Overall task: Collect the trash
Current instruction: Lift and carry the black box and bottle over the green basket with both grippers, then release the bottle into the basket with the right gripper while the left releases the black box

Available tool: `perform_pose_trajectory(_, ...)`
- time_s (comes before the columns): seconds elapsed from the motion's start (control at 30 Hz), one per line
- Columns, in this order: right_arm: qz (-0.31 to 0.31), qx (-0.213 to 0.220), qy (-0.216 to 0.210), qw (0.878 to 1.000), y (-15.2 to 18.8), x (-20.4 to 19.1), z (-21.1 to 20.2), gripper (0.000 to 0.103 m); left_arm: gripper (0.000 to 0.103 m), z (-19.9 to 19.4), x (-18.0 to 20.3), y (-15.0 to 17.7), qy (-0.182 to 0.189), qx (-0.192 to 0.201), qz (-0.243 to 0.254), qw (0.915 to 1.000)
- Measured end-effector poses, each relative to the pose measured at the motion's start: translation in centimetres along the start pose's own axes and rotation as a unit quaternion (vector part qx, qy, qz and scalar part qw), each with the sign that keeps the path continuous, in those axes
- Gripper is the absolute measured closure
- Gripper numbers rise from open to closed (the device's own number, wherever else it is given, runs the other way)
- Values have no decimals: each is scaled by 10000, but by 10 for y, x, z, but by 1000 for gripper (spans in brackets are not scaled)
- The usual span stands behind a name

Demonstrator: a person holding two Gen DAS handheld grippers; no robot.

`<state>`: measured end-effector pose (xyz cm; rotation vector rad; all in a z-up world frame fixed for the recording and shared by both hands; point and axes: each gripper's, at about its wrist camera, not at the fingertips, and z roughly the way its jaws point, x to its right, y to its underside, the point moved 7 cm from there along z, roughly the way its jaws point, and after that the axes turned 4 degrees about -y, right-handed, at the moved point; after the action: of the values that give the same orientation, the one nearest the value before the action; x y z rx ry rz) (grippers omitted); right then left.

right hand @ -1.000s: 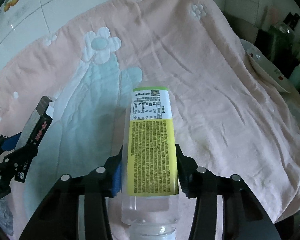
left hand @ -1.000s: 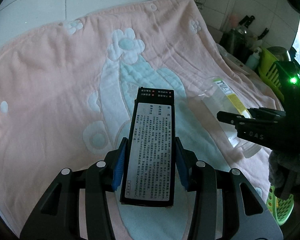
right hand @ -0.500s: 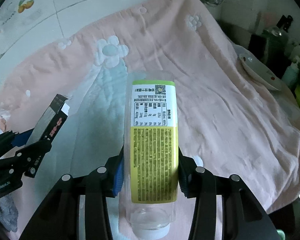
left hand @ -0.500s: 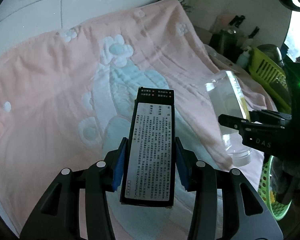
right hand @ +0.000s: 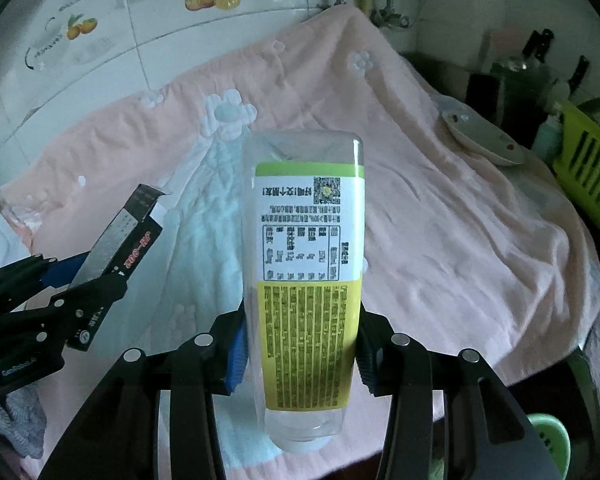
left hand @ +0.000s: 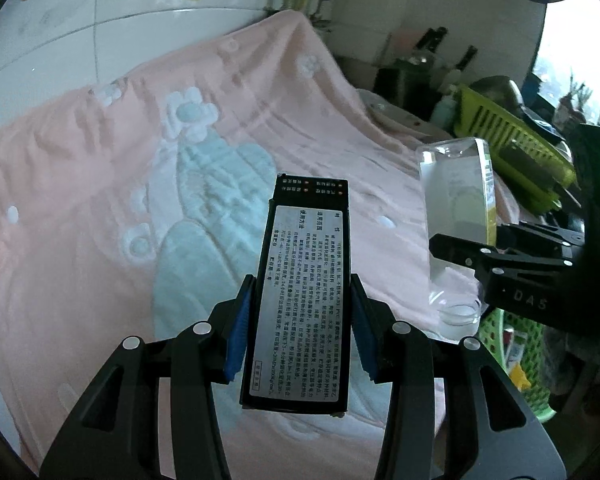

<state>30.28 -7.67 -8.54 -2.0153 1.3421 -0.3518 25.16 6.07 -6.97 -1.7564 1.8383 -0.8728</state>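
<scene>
My left gripper (left hand: pixel 300 320) is shut on a long black box (left hand: pixel 304 280) with a grey printed label, held above the pink flowered towel (left hand: pixel 100 200). The box also shows at the left of the right wrist view (right hand: pixel 116 248). My right gripper (right hand: pixel 300 344) is shut on a clear plastic bottle (right hand: pixel 304 264) with a yellow-green label, base pointing away and cap toward the camera. The bottle (left hand: pixel 456 232) and right gripper appear at the right of the left wrist view. Both items are lifted off the towel.
A green mesh basket (left hand: pixel 512 360) shows low at the right, below the towel's edge. A lime crate (right hand: pixel 588 160), a white dish (right hand: pixel 480 136), dark bottles and knives stand at the far right. A tiled wall (right hand: pixel 100 40) with fruit stickers is behind.
Both grippers have risen and pulled back from the towel with their items, so more wall and counter show. The bottle now stands more upright in the left wrist view.
</scene>
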Motion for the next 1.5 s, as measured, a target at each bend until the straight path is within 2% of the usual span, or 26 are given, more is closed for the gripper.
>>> perform_pose_trajectory(0.27,115,241,44,9996,23,9,-45,60,59,-11,35,14,222,20,175,9996)
perform_pose_trajectory(0.67,540,337,384,9972,91,56,-105,60,59,-20,110,37,689,-36,637,9956)
perform_pose_trajectory(1.17,1302,-60,1239,9837,193,152,-156,60,59,-18,221,68,1392,-282,1198,9826)
perform_pose_trajectory(1.5,1802,-337,1464,9721,246,189,-160,60,58,-10,273,91,1650,-509,1522,9732)
